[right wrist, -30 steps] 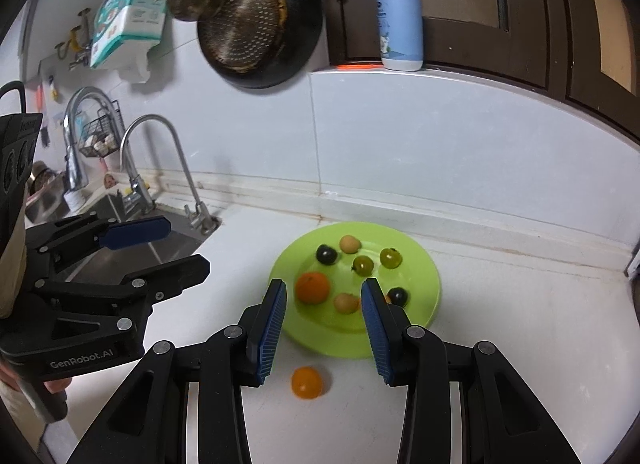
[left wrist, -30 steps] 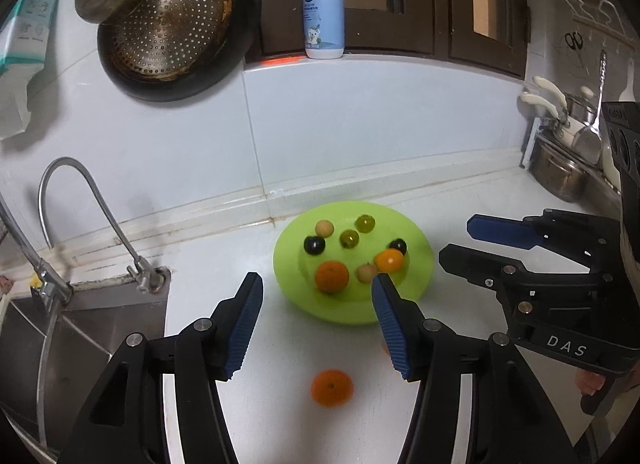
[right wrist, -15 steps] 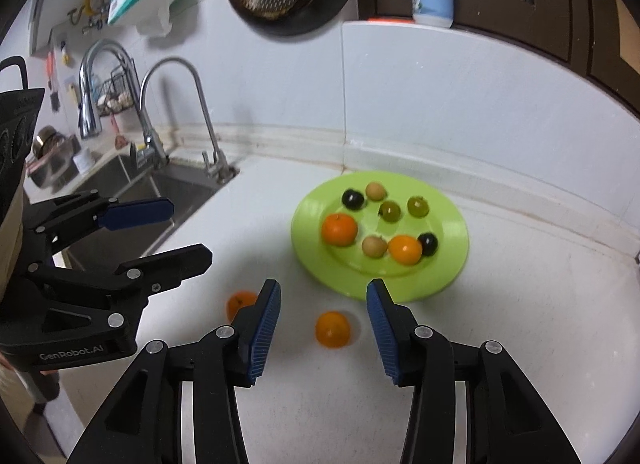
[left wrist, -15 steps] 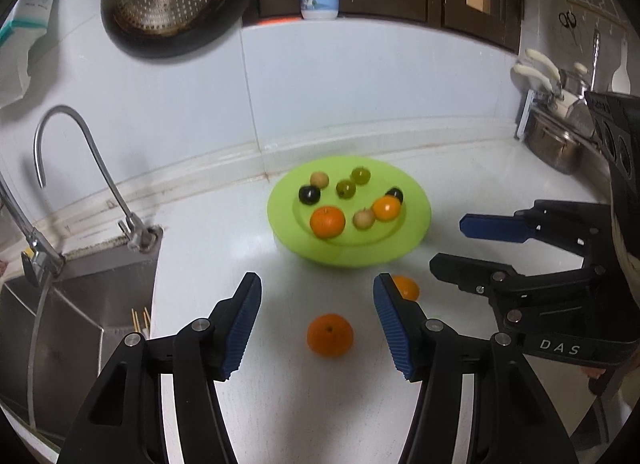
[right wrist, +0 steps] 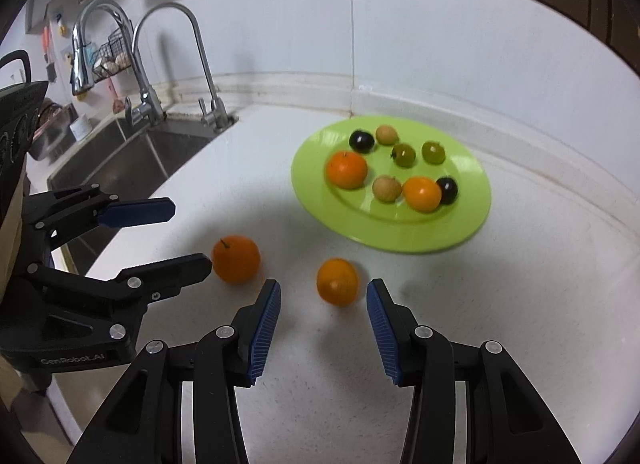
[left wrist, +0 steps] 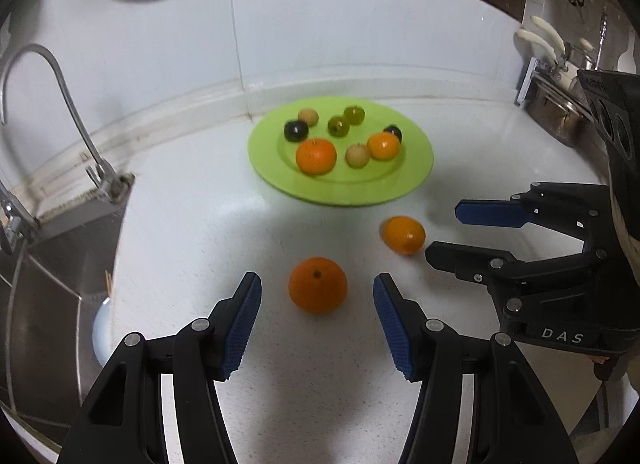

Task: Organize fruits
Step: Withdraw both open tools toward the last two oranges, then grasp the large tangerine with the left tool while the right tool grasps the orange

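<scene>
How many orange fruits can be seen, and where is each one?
4. Two lie on the green plate: a larger one and a smaller one. Two lie on the counter: one before the left gripper, one before the right gripper. None seems hidden.

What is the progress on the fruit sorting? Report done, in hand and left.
Done: eight fruits already sit on the green plate. In hand: nothing gripped; the left gripper is open around the larger orange on the counter, and the right gripper is open around the smaller orange. Left: close on both oranges and move them to the plate.
</scene>
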The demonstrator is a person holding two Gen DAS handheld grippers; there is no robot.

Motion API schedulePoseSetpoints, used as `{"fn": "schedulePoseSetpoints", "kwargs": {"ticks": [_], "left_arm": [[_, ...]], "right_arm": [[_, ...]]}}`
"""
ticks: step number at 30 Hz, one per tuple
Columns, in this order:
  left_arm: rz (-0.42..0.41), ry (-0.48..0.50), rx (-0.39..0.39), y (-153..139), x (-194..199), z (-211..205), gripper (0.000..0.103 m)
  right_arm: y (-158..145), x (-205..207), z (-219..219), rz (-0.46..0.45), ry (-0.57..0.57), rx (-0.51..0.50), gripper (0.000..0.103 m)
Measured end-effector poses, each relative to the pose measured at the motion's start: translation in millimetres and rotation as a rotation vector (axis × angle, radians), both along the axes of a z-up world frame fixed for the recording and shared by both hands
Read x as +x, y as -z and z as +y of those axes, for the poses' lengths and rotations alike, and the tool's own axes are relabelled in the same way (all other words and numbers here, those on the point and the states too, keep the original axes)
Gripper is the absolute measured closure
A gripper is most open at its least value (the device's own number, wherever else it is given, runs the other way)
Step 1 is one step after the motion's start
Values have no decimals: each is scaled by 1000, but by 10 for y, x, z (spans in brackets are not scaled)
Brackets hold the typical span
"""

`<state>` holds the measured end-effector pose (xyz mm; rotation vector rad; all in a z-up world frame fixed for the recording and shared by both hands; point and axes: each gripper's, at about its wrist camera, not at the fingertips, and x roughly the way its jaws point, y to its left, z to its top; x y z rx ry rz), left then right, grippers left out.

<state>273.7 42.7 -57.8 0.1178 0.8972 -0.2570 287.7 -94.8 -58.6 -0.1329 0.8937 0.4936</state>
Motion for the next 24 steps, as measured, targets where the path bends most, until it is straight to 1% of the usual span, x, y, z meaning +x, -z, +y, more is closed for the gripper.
{"fn": "schedulePoseSetpoints", "kwargs": {"ticks": [9, 14, 21, 22, 24], "left_arm": [[70, -15, -7, 249, 147, -9, 46], [81, -27, -18, 318, 233, -2, 46], [92, -33, -30, 362, 285, 2, 46], [92, -33, -30, 363, 289, -3, 47], [96, -31, -32, 373, 300, -8, 53]], "right_arm": [[219, 138, -18, 46, 6, -17, 57], [318, 253, 4, 80, 9, -9, 57], [419, 343, 40, 103, 6, -9, 57], [428, 347, 45, 105, 7, -10, 57], [441, 357, 47, 108, 4, -3, 58]]}}
